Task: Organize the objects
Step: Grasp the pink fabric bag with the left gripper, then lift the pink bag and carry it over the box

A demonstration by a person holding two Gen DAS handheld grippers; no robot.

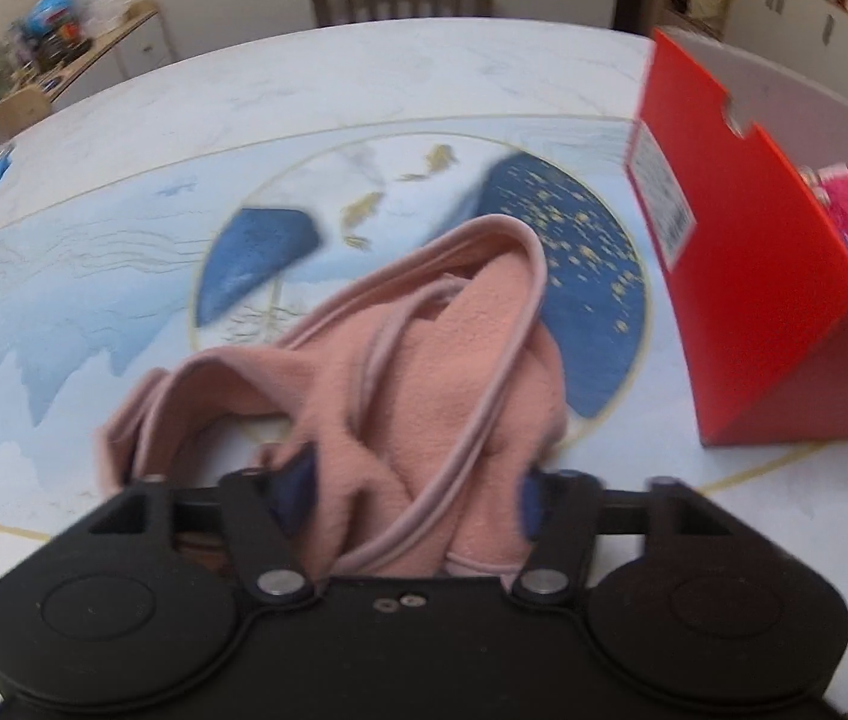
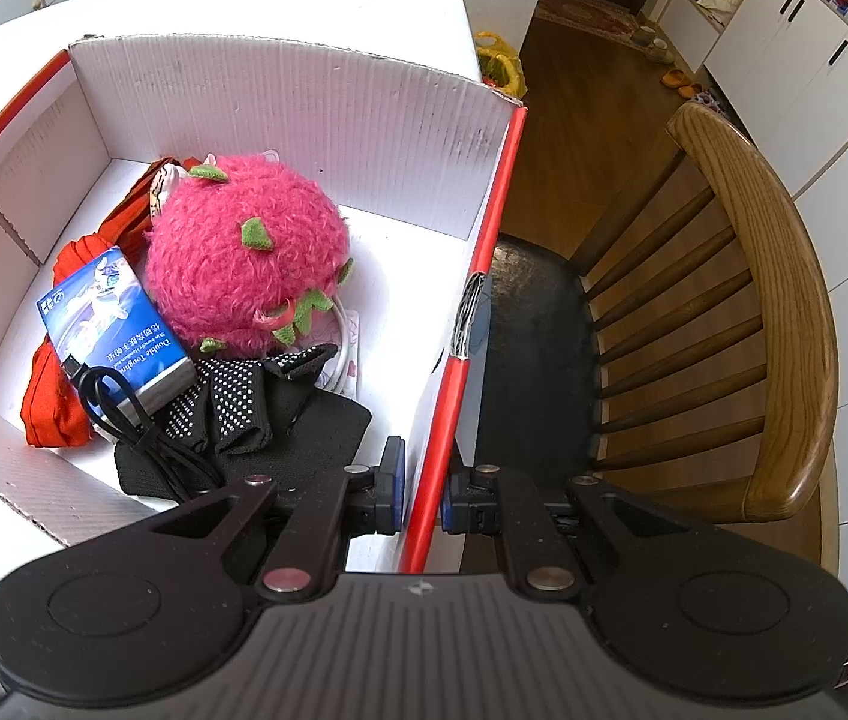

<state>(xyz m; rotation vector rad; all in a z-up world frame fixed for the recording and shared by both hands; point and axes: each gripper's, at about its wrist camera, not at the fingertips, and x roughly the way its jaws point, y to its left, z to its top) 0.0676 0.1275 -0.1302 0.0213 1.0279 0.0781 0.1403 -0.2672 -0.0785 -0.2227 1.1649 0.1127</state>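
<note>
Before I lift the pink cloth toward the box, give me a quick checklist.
1. Pink cloth between left gripper fingers: ok.
2. Pads firmly pinching it: cannot tell, cloth hides them.
3. Right gripper shut on the box wall: ok.
4. Room in the box: ok, bare floor near the back wall.
5. Cloth fully off the table: not ok, its left end lies on it.

Cloth point(image 1: 424, 360) on table point(image 1: 124, 276), box point(image 1: 742, 276) right.
</note>
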